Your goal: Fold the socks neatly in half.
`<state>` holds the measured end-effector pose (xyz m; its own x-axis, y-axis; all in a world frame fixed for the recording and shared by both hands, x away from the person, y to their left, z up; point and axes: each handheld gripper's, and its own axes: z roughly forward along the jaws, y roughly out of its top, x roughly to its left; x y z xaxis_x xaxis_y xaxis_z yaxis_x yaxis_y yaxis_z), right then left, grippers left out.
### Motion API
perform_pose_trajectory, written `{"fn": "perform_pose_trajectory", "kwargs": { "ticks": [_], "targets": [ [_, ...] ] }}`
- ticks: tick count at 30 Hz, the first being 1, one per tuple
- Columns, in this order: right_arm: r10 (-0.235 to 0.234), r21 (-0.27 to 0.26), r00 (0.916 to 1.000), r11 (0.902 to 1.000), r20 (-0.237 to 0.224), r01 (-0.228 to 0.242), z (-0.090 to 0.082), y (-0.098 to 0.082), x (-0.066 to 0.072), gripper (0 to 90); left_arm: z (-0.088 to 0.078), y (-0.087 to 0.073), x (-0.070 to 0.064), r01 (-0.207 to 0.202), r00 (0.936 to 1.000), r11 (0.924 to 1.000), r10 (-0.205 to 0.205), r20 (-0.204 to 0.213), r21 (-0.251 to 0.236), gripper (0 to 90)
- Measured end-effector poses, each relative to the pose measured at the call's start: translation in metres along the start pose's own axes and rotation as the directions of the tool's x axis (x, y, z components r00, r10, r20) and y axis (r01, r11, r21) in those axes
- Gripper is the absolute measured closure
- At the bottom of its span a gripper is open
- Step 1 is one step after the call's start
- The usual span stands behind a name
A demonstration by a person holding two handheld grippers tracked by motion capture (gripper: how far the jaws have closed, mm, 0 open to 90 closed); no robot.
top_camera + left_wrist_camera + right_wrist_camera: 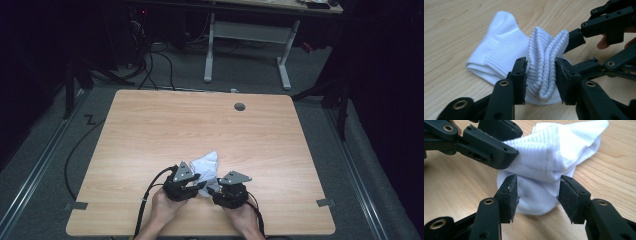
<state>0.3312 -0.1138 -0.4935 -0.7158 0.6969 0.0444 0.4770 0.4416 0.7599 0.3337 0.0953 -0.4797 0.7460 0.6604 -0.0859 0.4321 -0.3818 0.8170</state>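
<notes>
no readable text, labels, brands or numbers anywhere

Black tools (200, 186), grey plates, brass rivets

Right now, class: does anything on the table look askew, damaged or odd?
Nothing damaged or spilled. The white socks lie bunched and askew, ribbed cuffs standing on edge between the left gripper fingers.

White ribbed cloth sock (506, 47), matt wood-grain table (150, 130)
</notes>
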Motion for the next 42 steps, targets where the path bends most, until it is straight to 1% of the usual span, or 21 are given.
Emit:
{"fn": "perform_pose_trajectory", "kwargs": {
  "ticks": [2,4,8,10,12,14,16,19,22,24,27,29,31,32,34,36,38,39,41,42],
  "targets": [
    [0.000,-0.005,0.9999,1.0000,-0.010,0.000,-0.007,-0.001,-0.001,49.3,-0.002,0.000,-0.001,0.001,1.0000,1.0000,-0.001,0.006,-0.004,56.8],
    [-0.002,-0.017,0.9999,0.9998,-0.014,0.002,-0.015,-0.002,-0.003,49.5,-0.003,-0.001,-0.002,-0.001,1.0000,1.0000,0.001,0.004,0.000,53.6],
    [0.016,-0.054,0.9994,0.9984,-0.030,-0.018,-0.031,-0.002,-0.010,51.0,-0.006,-0.005,-0.004,0.007,1.0000,1.0000,-0.007,0.006,0.001,48.8],
    [0.033,-0.070,0.9986,0.9969,-0.041,-0.035,-0.036,0.000,-0.013,52.6,-0.005,-0.007,-0.004,0.021,0.9998,0.9998,-0.021,0.003,0.006,46.9],
    [0.031,-0.080,0.9988,0.9962,-0.038,-0.034,-0.037,0.006,-0.015,54.2,-0.003,-0.010,-0.005,0.024,0.9997,0.9995,-0.024,-0.004,0.021,45.4],
    [0.027,-0.086,0.9987,0.9958,-0.044,-0.031,-0.035,0.012,-0.016,55.7,-0.001,-0.012,-0.005,0.025,0.9996,0.9990,-0.025,-0.011,0.037,44.3],
    [0.014,-0.081,0.9988,0.9965,-0.047,-0.018,-0.029,0.018,-0.015,57.2,0.001,-0.013,-0.006,0.023,0.9996,0.9985,-0.022,-0.019,0.049,43.6],
    [-0.010,-0.060,0.9987,0.9982,-0.049,0.007,-0.018,0.024,-0.012,61.3,0.005,-0.015,-0.007,0.016,0.9987,0.9973,-0.013,-0.050,0.072,43.8],
    [-0.030,-0.013,0.9974,0.9995,-0.065,0.029,-0.006,0.024,-0.011,72.0,0.009,-0.017,-0.006,0.029,0.9970,0.9952,-0.022,-0.075,0.094,44.8],
    [-0.045,0.001,0.9962,0.9990,-0.074,0.045,-0.004,0.023,-0.010,78.6,0.010,-0.019,-0.006,0.037,0.9963,0.9942,-0.029,-0.081,0.101,45.1],
    [-0.064,-0.028,0.9941,0.9977,-0.087,0.062,-0.009,0.022,-0.009,85.6,0.011,-0.019,-0.006,0.043,0.9951,0.9931,-0.033,-0.093,0.109,45.7],
    [-0.078,-0.052,0.9925,0.9960,-0.094,0.074,-0.014,0.023,-0.008,88.0,0.012,-0.019,-0.006,0.049,0.9944,0.9928,-0.038,-0.099,0.109,46.2],
    [-0.091,-0.055,0.9916,0.9947,-0.092,0.086,-0.016,0.024,-0.008,86.9,0.013,-0.019,-0.006,0.051,0.9940,0.9927,-0.040,-0.102,0.109,46.4],
    [-0.094,-0.049,0.9916,0.9947,-0.089,0.090,-0.015,0.024,-0.008,83.6,0.013,-0.019,-0.007,0.052,0.9939,0.9928,-0.041,-0.102,0.108,46.4],
    [-0.075,-0.046,0.9943,0.9964,-0.076,0.072,-0.012,0.024,-0.010,72.8,0.013,-0.019,-0.007,0.053,0.9938,0.9930,-0.043,-0.102,0.105,46.2],
    [-0.057,-0.057,0.9969,0.9969,-0.053,0.054,-0.010,0.025,-0.012,67.7,0.012,-0.019,-0.007,0.056,0.9936,0.9935,-0.045,-0.104,0.099,46.0],
    [-0.047,-0.056,0.9975,0.9975,-0.053,0.044,-0.007,0.026,-0.014,67.1,0.010,-0.018,-0.007,0.061,0.9936,0.9946,-0.053,-0.100,0.084,45.5],
    [-0.045,-0.042,0.9975,0.9982,-0.054,0.043,-0.004,0.027,-0.014,67.5,0.009,-0.018,-0.007,0.064,0.9937,0.9951,-0.057,-0.096,0.075,45.2],
    [-0.050,-0.004,0.9963,0.9987,-0.069,0.050,0.003,0.026,-0.015,73.3,0.007,-0.017,-0.008,0.067,0.9936,0.9962,-0.061,-0.095,0.057,44.8],
    [-0.052,0.019,0.9958,0.9984,-0.075,0.054,0.007,0.025,-0.016,77.5,0.006,-0.017,-0.008,0.070,0.9932,0.9963,-0.065,-0.097,0.050,44.7]
  ]
}}
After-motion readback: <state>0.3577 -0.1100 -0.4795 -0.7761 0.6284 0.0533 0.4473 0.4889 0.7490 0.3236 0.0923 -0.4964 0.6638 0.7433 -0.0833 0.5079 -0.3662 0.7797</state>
